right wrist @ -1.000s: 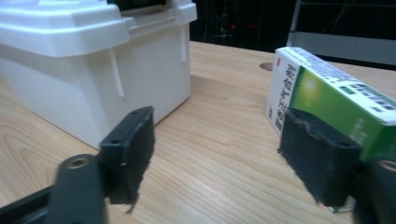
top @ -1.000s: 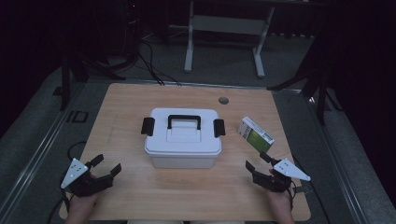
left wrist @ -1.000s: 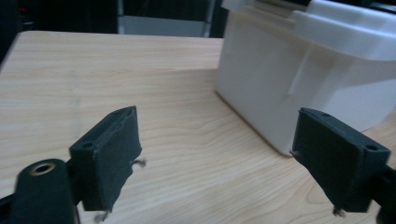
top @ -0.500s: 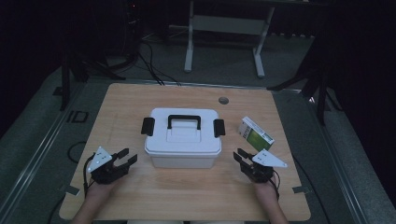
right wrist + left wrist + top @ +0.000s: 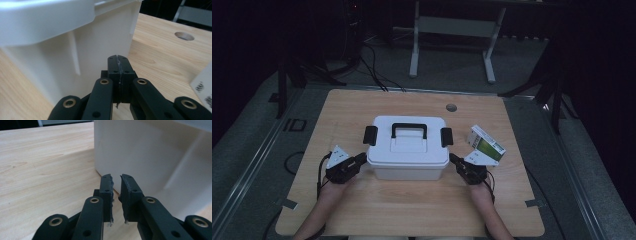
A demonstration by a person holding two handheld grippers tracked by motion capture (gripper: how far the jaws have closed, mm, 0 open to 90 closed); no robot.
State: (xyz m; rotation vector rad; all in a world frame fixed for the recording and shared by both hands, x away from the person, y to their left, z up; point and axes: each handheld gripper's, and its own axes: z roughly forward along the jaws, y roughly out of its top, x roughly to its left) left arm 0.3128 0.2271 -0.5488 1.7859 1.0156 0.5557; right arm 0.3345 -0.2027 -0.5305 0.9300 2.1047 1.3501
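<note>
Below us, we see a pale wood-grain worktop (image 5: 412, 210) with rounded corners and a small round hole (image 5: 451, 107) near its far edge. It stands on a grey floor (image 5: 257, 150) in a dark room; a light metal frame (image 5: 452, 30) stands beyond the far edge, and black cables (image 5: 372, 70) run across the floor at the far left.

At the middle of the worktop sits a white storage box (image 5: 408, 152), lid on, with a black handle (image 5: 409, 130) on top and a black latch at each end. Just beside its right end a small green and white carton (image 5: 485, 146) stands tilted.

We hold the left claw (image 5: 360, 160) at the box's near left corner, just beside the wall. Seen from the left gripper view, this claw (image 5: 116, 195) is only narrowly parted, nothing between its pads.

Our right claw (image 5: 454, 160) lies at the box's near right corner, between box and carton. From the right gripper view, this claw (image 5: 117, 75) has its pads pressed together on nothing, the white wall (image 5: 97, 47) close ahead and the hole (image 5: 184, 36) farther off.
</note>
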